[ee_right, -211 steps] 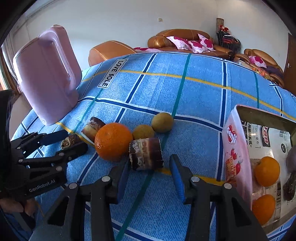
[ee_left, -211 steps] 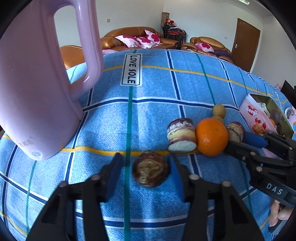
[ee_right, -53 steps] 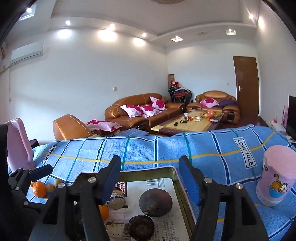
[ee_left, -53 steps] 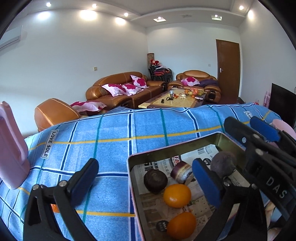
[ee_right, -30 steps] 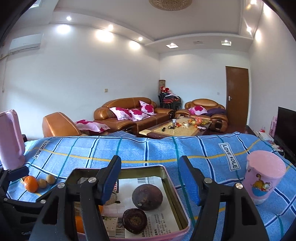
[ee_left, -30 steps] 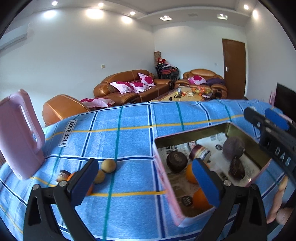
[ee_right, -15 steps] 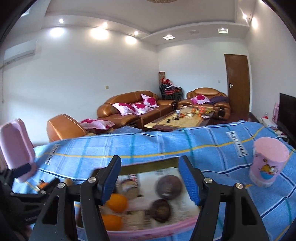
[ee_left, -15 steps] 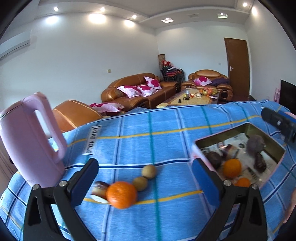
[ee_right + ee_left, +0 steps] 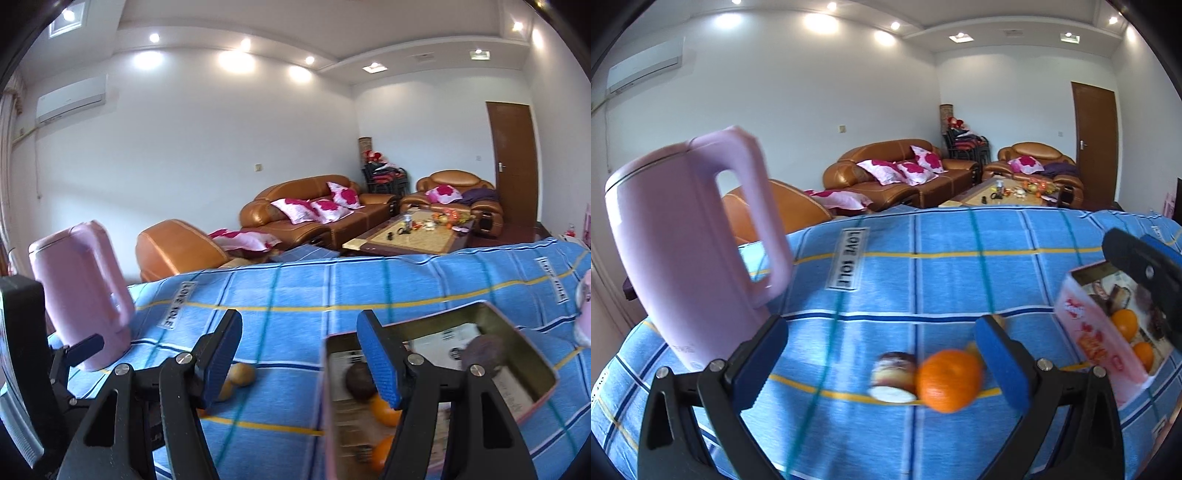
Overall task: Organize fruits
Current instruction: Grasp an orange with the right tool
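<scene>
both tongs open and empty: left tongs [image 9: 879, 354] wide, right tongs [image 9: 299, 354] about half. loose fruit on the blue checked cloth of the tabletop [image 9: 923, 280]: glossy round orange [image 9: 948, 380] touching a cut mangosteen [image 9: 894, 376], with small tan fruits [image 9: 240, 374] beside. risk: the orange could roll off if nudged, and i could clip the smooth pink kettle [image 9: 690, 251]. metal tin [image 9: 517, 343] at right holds the rest.

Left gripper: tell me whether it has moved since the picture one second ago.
Yes. The left gripper has swung left, away from the tin and toward the pink kettle: the tin now sits at the view's right edge, and the orange lies between the fingers.
</scene>
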Demonstrator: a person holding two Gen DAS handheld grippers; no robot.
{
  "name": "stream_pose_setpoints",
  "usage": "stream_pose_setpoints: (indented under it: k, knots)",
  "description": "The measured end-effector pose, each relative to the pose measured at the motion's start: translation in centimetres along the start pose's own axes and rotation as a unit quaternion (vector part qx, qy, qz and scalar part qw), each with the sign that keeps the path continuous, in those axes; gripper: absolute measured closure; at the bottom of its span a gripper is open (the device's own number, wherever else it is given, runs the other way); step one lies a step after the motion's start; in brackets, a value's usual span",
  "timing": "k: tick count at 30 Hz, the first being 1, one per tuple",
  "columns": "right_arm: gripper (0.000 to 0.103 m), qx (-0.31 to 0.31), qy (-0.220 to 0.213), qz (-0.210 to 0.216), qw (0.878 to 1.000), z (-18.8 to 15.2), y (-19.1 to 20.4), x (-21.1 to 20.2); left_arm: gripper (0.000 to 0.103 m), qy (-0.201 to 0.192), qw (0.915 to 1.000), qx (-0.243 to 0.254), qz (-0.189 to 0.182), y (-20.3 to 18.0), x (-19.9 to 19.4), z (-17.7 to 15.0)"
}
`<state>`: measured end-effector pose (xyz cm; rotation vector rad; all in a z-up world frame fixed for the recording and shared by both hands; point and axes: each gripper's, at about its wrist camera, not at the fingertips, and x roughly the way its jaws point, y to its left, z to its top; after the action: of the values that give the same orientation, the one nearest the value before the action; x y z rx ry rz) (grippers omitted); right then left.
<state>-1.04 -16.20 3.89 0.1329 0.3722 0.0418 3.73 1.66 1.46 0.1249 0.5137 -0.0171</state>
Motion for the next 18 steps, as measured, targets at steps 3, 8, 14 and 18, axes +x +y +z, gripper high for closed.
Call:
stream_pose_setpoints:
  k: [3, 8, 14, 18]
  knots:
    - [0.037, -0.007, 0.014, 0.007, 1.000, -0.4, 1.0, 0.8, 0.000, 0.008, 0.9999, -0.009, 0.010, 1.7, 0.6, 0.0]
    - [0.037, -0.017, 0.051, 0.013, 0.998, -1.6, 2.0, 2.3, 0.000, 0.024, 0.9978, -0.040, 0.047, 5.2, 1.8, -0.1]
    - [0.037, -0.022, 0.095, 0.039, 0.994, -2.2, 3.3, 3.7, 0.000, 0.051, 0.9926, -0.077, 0.079, 8.1, 3.0, -0.3]
    - [0.037, -0.014, 0.161, 0.088, 0.983, -3.2, 5.0, 5.6, 0.000, 0.056, 0.9925, -0.071, 0.082, 8.2, 3.1, -0.5]
